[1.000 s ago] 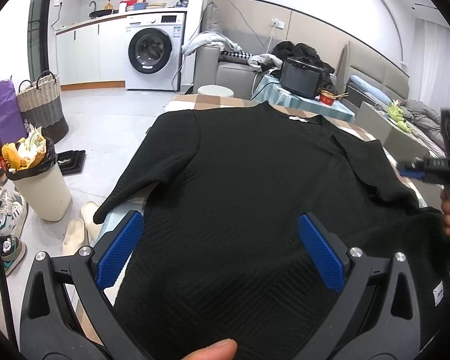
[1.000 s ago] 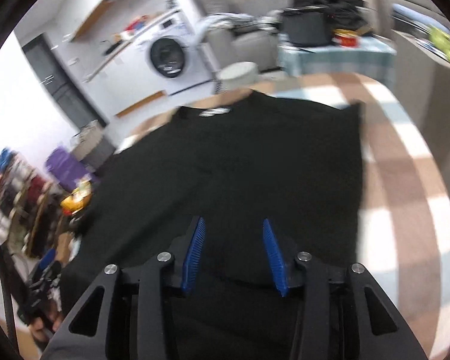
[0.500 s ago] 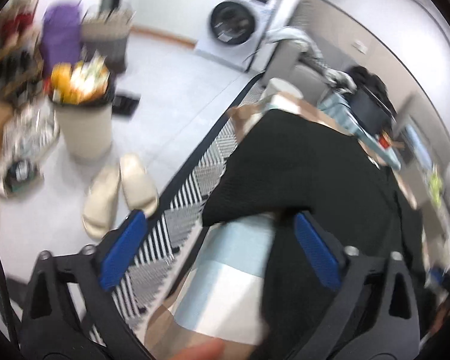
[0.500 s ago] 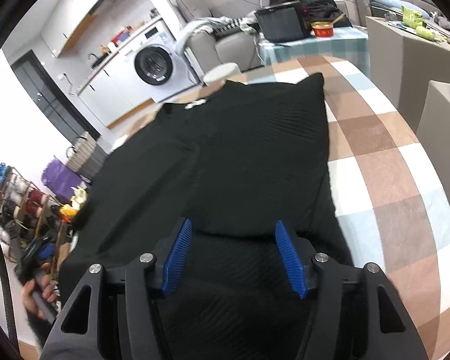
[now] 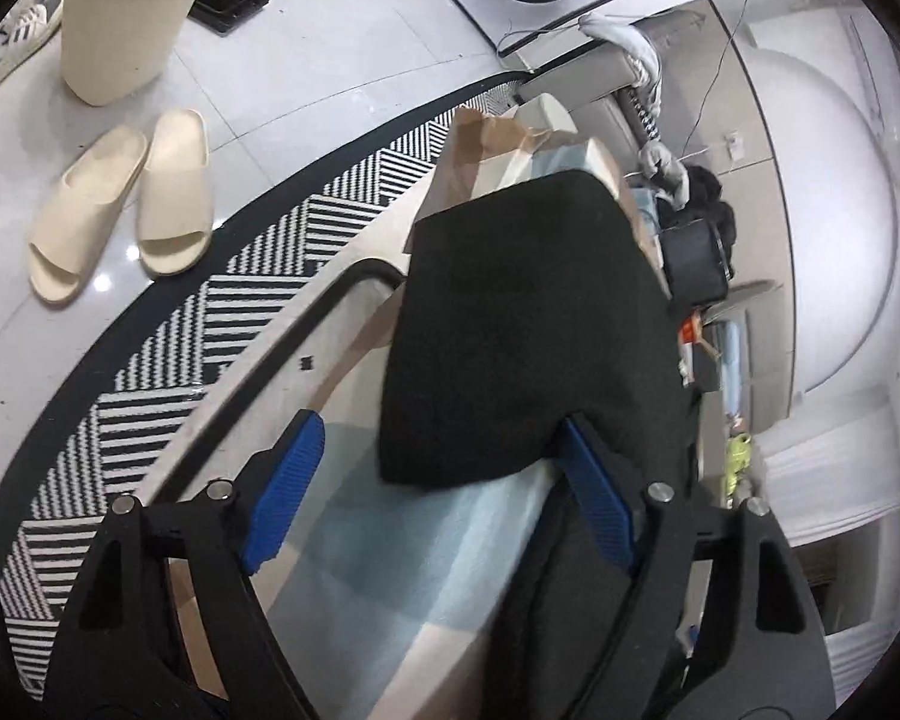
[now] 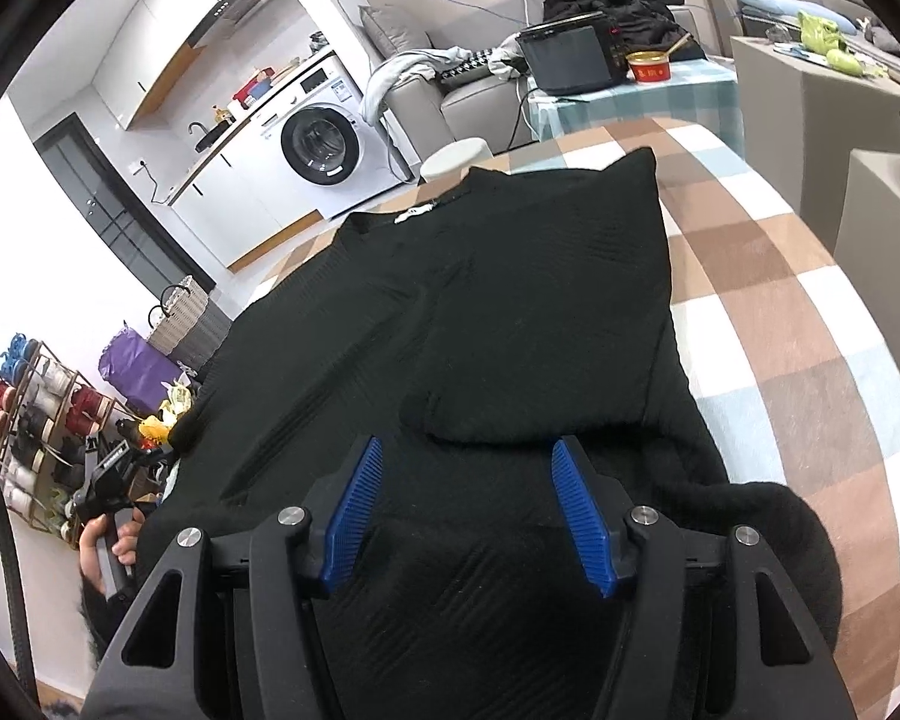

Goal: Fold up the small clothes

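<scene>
now the black top lies spread on the checked surface, its right sleeve folded onto the body. left hand-held gripper is closing, grasping nothing, the left sleeve at its 12 o'clock. right hand-held gripper hovers released over the hem.

Left wrist view: looks steeply down, rolled sideways, close over the tabletop edge, taking in floor and striped rug. Right wrist view: faces forward and down along the tabletop toward the washing machine. Both share the black garment and the checked cloth.
</scene>
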Available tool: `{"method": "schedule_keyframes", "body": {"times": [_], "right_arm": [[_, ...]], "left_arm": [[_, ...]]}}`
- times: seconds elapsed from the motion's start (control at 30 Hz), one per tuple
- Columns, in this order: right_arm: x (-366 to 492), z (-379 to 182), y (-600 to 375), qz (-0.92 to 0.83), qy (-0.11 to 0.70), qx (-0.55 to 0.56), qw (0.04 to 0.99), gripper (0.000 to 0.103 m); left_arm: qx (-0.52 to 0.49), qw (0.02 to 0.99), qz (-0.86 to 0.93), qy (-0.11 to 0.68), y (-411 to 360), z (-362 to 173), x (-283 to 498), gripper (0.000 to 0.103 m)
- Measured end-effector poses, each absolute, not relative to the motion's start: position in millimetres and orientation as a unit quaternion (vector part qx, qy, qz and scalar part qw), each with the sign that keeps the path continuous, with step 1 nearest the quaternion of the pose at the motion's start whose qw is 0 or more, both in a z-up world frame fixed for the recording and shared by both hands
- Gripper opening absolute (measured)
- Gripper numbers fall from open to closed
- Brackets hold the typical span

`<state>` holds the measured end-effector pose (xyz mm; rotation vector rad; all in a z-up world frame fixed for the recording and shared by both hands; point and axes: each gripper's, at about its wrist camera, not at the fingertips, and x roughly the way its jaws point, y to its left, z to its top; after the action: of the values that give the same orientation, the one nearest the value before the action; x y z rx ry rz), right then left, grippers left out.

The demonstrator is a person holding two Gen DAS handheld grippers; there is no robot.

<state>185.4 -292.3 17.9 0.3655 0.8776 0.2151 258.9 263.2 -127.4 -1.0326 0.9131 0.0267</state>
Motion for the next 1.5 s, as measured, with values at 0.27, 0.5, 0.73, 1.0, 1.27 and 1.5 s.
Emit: {"method": "schedule_keyframes", "body": {"times": [0.27, 0.5, 0.73, 1.0, 1.27, 1.5], "right_arm": [[185, 11, -302, 0.106, 0.423, 0.197, 0.878, 0.060], [181, 13, -306, 0.110, 0.424, 0.193, 0.878, 0.062], [175, 15, -304, 0.118, 0.420, 0.187, 0.880, 0.067], [165, 21, -316, 0.106, 0.406, 0.201, 0.885, 0.067], [154, 21, -323, 0.105, 0.398, 0.214, 0.886, 0.067], [147, 19, -325, 0.105, 0.398, 0.219, 0.885, 0.067]], "left_arm": [[-0.522, 0.749, -0.006, 0.408, 262, -116, 283, 0.078], [-0.491, 0.750, 0.018, 0.444, 256, -122, 286, 0.078], [-0.525, 0.723, 0.012, 0.449, 258, -145, 286, 0.071], [-0.451, 0.802, 0.043, 0.389, 248, -98, 285, 0.018], [-0.217, 0.923, 0.042, 0.316, 159, 17, 307, 0.009], [-0.090, 0.920, -0.126, 0.361, 17, 28, 336, 0.017]]}}
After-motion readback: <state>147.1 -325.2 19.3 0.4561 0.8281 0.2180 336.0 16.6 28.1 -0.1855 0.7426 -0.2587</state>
